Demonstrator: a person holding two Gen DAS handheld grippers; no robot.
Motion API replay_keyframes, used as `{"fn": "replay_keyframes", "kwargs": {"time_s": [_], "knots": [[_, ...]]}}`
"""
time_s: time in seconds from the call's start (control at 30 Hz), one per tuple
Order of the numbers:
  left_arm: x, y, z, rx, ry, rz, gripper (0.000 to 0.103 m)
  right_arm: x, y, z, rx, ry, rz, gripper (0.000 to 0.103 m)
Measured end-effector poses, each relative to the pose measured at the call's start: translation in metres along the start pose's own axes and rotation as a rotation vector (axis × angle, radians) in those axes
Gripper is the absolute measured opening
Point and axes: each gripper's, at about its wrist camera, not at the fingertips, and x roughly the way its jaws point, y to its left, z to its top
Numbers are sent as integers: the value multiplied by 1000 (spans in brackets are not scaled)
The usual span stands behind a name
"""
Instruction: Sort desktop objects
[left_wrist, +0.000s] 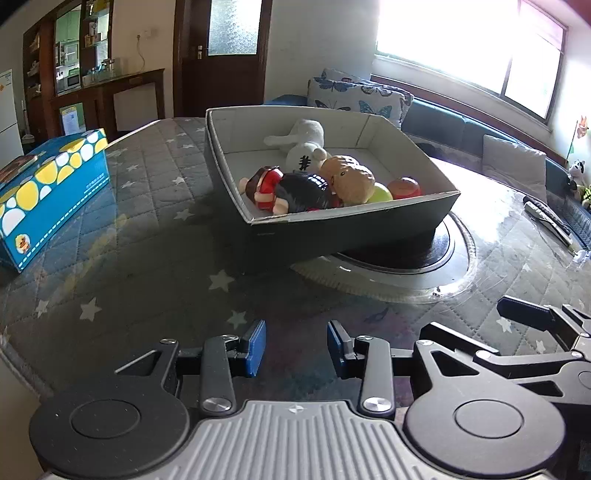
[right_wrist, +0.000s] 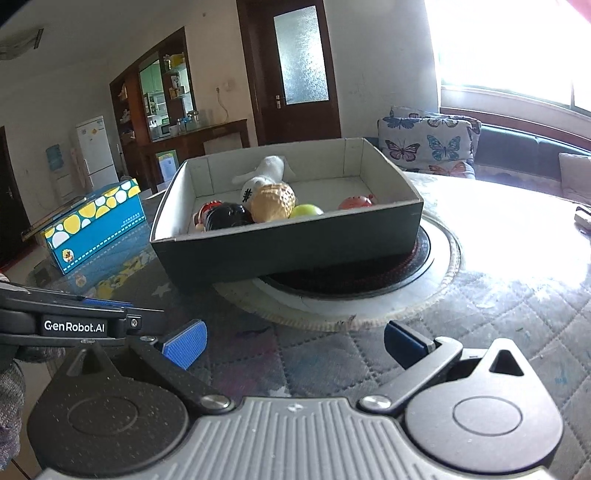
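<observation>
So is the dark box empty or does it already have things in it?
Not empty. The box is open-topped and holds several toys: a white plush, a tan figure and a green ball.

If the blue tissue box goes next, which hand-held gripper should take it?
Left, probably. The blue box sits on the left side of the table, nearer the left hand-held gripper; from the right hand-held gripper it lies beyond the left one. Both are open and empty.
</observation>
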Motion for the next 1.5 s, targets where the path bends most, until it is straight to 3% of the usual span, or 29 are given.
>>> {"fn": "replay_keyframes", "kwargs": {"time_s": [0.2, 1.5], "knots": [[-2, 2, -6, -10, -31, 31, 39, 1, 4, -5, -4, 12, -18, 103], [21, -8, 11, 16, -5, 41, 39, 31, -3, 5, -7, 100, -79, 103]]}}
